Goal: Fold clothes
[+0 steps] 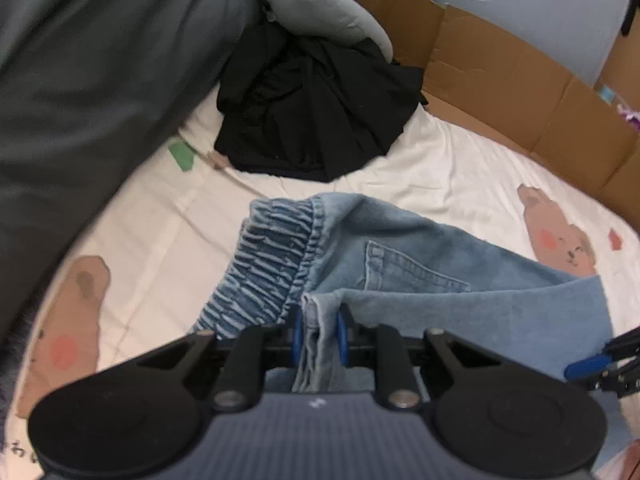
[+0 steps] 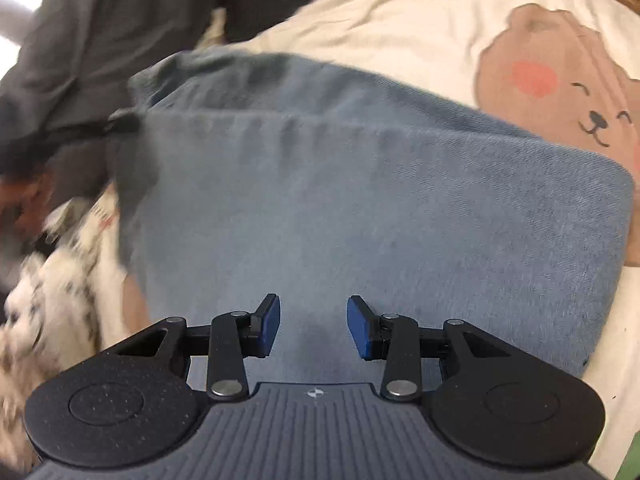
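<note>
Light blue jeans lie partly folded on a white bedsheet printed with brown bears. Their elastic waistband points toward the far left, with a back pocket beside it. My left gripper is shut on a hem edge of the jeans, and the cloth hangs down between its blue pads. In the right wrist view the folded denim fills the middle. My right gripper hovers open just above it, with nothing between its fingers. The right gripper's blue tip also shows at the left view's right edge.
A crumpled black garment and a grey one lie at the far side of the bed. Flattened cardboard lines the bed's far edge. A dark grey sleeve fills the left. A blurred white patterned cloth lies at left.
</note>
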The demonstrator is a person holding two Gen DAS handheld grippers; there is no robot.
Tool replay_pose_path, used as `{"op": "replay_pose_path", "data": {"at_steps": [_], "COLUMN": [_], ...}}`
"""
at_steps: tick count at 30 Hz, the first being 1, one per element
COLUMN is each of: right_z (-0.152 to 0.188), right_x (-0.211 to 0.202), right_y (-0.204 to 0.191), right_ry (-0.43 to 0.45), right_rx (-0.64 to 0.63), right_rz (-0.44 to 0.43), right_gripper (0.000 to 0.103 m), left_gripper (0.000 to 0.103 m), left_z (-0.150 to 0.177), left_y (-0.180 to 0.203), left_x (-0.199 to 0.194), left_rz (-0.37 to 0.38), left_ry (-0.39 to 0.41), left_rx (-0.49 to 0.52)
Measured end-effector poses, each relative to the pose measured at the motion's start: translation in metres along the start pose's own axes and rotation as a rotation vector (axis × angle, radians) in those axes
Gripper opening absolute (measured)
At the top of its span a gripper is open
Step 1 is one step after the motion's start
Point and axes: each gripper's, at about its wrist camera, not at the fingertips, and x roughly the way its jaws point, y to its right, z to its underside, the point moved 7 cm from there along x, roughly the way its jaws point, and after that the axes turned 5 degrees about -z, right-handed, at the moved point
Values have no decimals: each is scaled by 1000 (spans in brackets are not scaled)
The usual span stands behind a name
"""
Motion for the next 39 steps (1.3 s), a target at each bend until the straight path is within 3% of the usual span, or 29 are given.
{"op": "replay_pose_path", "data": {"at_steps": [7,11,19,28,30,33,36,39], "right_z": [-35,-43,-28,-26,-27,-28,-30,-31], "right_x": [-1,-8,-10,-11,-10,-9,-8,-6], "right_y": [-14,-20,-32,-40,-39,-38,-37,-37], "right_ry": [88,123,127,123,120,115,110,107], "right_rx": [-11,-51,-145,-236,-230,-220,-213,-219], "right_rz": [46,34,4,8,10,15,19,26], "right_gripper": [43,47,47,47,47,47,47,47], "left_gripper": [16,15,14,12,12,13,18,20], "left_z": [6,8,4,-5,-10,-2,9,11], "left_y": [15,28,36,28,25,24,23,16], "left_x": [-16,-21,-30,-38,-36,-23,-12,-6], "left_rz": [-79,-64,-87,-77,-64,-12,-41,-60], "left_ry": [44,44,62,115,110,23,-20,-6], "left_rx": [17,53,132,132,129,118,140,93]}}
